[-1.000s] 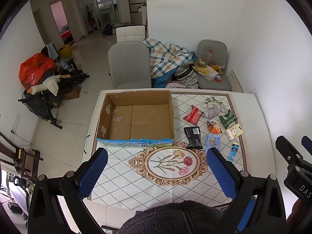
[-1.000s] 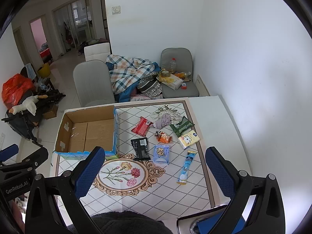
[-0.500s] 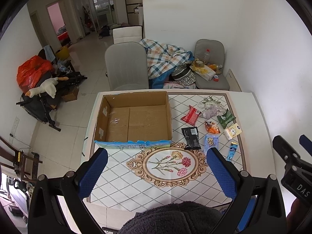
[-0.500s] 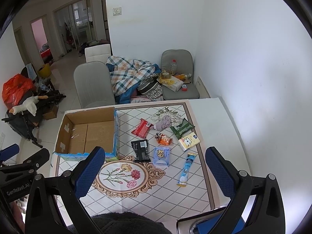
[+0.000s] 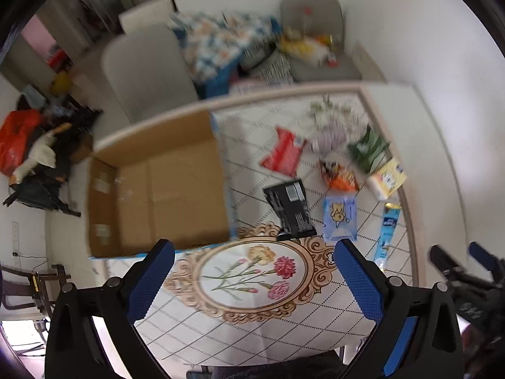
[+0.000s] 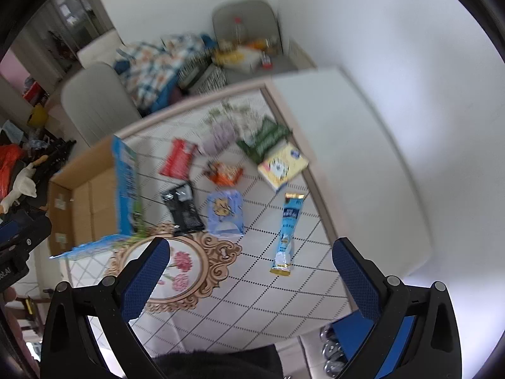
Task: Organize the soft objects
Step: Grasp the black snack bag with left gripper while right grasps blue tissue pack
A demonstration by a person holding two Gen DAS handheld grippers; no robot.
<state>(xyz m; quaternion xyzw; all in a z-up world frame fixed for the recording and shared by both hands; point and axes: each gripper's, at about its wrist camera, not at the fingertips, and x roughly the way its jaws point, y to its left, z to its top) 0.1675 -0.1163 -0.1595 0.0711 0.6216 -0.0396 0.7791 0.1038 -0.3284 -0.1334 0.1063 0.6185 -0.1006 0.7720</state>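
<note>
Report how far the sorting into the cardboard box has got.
Nothing looks done: the cardboard box appears empty. Nothing is in hand: the left gripper and right gripper are open above the table. The packets remain outside, among them the black packet and blue tube.

We cannot read any text here; both views are blurred. Printing on the blue tube [image 6: 288, 221], the yellow tissue pack [image 6: 282, 165] and the black packet [image 5: 289, 209] is illegible. White letters on the left gripper's [image 6: 19, 246] body are cut off at the frame edge.
</note>
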